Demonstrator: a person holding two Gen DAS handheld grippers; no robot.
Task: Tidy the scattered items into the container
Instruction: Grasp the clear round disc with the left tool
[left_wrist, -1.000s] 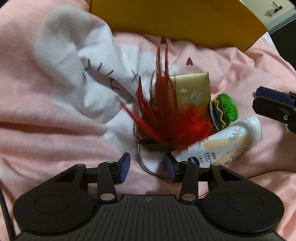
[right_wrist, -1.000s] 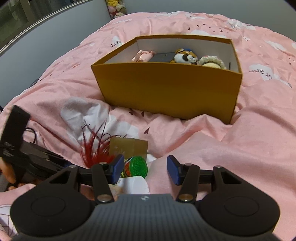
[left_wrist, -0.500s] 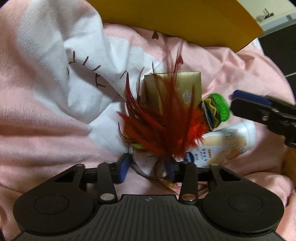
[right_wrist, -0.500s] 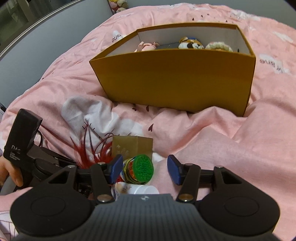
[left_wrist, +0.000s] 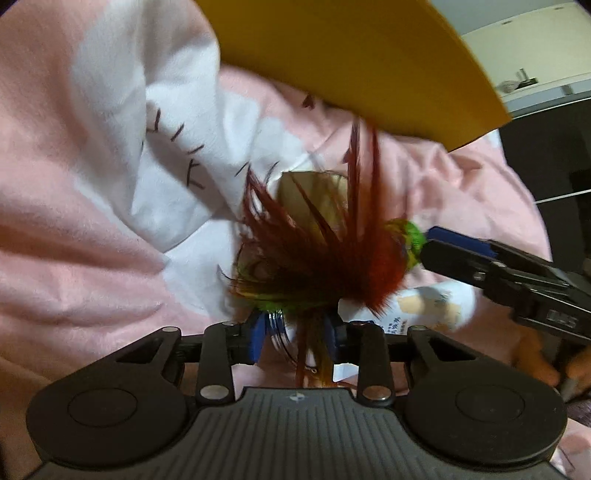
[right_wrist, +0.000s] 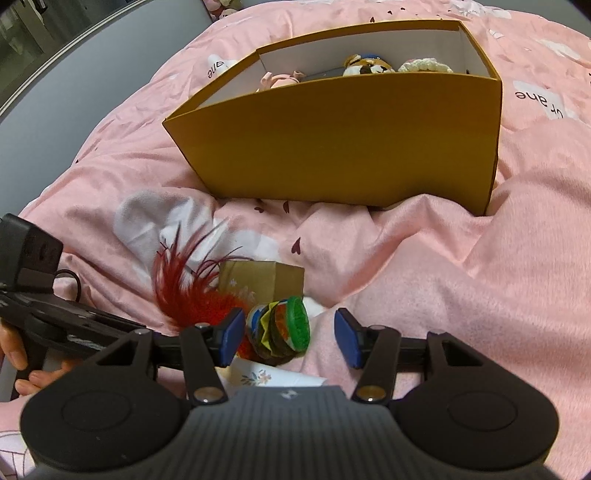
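A red feather toy (left_wrist: 321, 251) lies on the pink quilt (left_wrist: 74, 258), its stem and wire ring between the blue pads of my left gripper (left_wrist: 293, 338). The jaws are closing and a gap still shows beside the stem. Behind the feathers stands a small gold box (right_wrist: 262, 275). A stack of colourful discs with a green top (right_wrist: 284, 328) sits between the fingers of my open right gripper (right_wrist: 290, 336), close to the left pad (right_wrist: 232, 330). A white bottle (left_wrist: 432, 302) lies under it. The yellow cardboard container (right_wrist: 332, 147) stands beyond.
Plush toys (right_wrist: 364, 66) and other small things lie inside the container. The quilt is rumpled, with a raised fold (right_wrist: 480, 258) to the right. The left gripper's body (right_wrist: 55, 317) and a hand (right_wrist: 22, 362) fill the left edge. A dark cabinet (left_wrist: 546, 155) stands off the bed.
My left jaws have narrowed around the feather toy's base and the feathers have tipped upright. My right gripper has come down until the disc stack sits between its fingers.
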